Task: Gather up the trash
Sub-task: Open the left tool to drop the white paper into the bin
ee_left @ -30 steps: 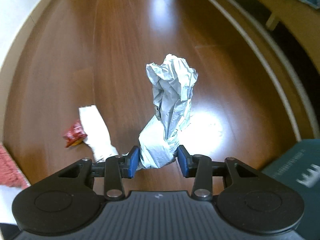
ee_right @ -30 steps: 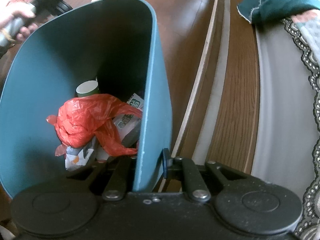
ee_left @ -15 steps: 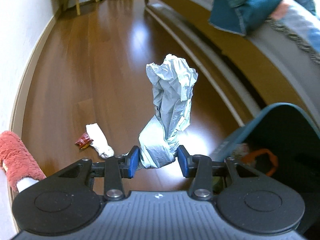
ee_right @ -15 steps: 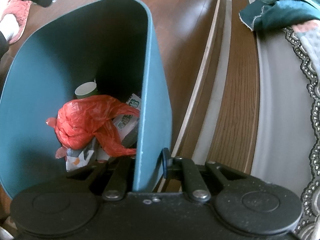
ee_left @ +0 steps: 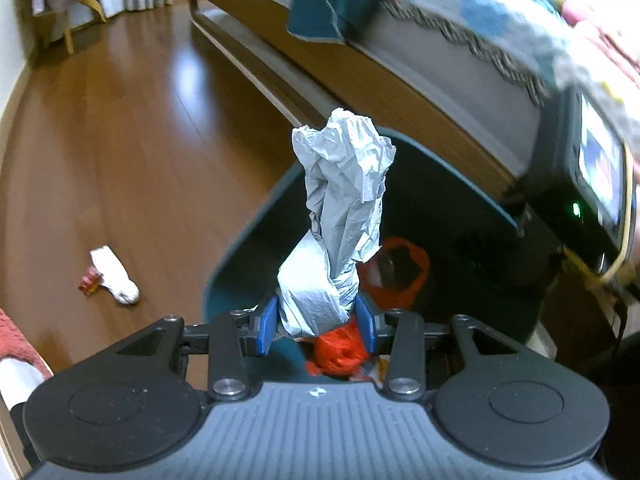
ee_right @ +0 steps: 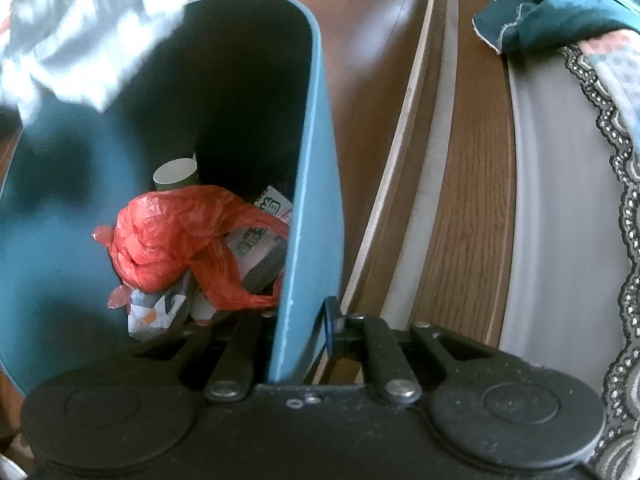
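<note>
My left gripper point(ee_left: 316, 322) is shut on a crumpled grey plastic bag point(ee_left: 340, 208), which stands up between the blue pads over the mouth of the teal trash bin point(ee_left: 240, 248). In the right wrist view the same grey bag point(ee_right: 76, 36) shows blurred at the bin's upper left. My right gripper point(ee_right: 304, 332) is shut on the teal bin's wall point(ee_right: 316, 184) and holds it tilted. Inside lie a red plastic bag point(ee_right: 168, 232), a paper cup point(ee_right: 176, 172) and printed wrappers point(ee_right: 260, 236).
On the wooden floor point(ee_left: 120, 140) to the left lie a white crumpled paper point(ee_left: 114, 274) and a small red wrapper point(ee_left: 89, 280). A bed frame point(ee_left: 360, 64) with covers runs along the right. A red slipper point(ee_left: 16, 340) sits at the lower left.
My left gripper has risen and swung right with the grey bag, from above the floor to above the bin's mouth. The bag now enters the right wrist view. The right gripper has kept still.
</note>
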The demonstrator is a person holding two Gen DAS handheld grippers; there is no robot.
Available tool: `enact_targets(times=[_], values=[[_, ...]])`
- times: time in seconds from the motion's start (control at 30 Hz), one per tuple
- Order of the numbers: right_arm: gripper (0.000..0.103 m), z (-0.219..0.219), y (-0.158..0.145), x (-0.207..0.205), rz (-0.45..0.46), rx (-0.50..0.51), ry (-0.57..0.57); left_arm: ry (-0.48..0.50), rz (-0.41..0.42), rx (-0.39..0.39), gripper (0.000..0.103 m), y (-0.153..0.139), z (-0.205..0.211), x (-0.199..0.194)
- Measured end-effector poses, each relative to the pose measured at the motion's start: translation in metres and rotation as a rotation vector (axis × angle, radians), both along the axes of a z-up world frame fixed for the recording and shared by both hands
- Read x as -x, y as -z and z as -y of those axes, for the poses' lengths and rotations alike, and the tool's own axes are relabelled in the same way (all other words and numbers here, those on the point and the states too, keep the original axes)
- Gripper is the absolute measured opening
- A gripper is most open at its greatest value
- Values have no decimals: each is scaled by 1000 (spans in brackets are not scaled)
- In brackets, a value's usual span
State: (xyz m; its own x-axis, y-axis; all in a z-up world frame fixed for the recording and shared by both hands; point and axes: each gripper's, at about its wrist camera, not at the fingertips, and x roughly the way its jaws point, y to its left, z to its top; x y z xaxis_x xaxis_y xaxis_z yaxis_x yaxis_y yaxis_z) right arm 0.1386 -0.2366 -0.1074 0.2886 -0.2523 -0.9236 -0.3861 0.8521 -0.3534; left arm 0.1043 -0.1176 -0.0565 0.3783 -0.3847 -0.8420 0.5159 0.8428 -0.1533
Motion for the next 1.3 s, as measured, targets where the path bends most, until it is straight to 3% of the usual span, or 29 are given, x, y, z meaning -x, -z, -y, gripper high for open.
enact_targets(times=[0.7,0.93,1.0,1.07,1.3], values=[[10,-4,3,6,2,10,-17,127,-178,-81,41,87,75,19],[10,-4,2,6,2,10,-18,134,-162,-52,44,86,69,21],[10,-4,2,6,2,10,-19,130,-163,-32,56,84,68,21],[10,-4,2,6,2,8,-19,129,-154,-13,59,79,65,19],[10,-4,1,4,-2,8,-15,136,-115,15,59,64,48,23]])
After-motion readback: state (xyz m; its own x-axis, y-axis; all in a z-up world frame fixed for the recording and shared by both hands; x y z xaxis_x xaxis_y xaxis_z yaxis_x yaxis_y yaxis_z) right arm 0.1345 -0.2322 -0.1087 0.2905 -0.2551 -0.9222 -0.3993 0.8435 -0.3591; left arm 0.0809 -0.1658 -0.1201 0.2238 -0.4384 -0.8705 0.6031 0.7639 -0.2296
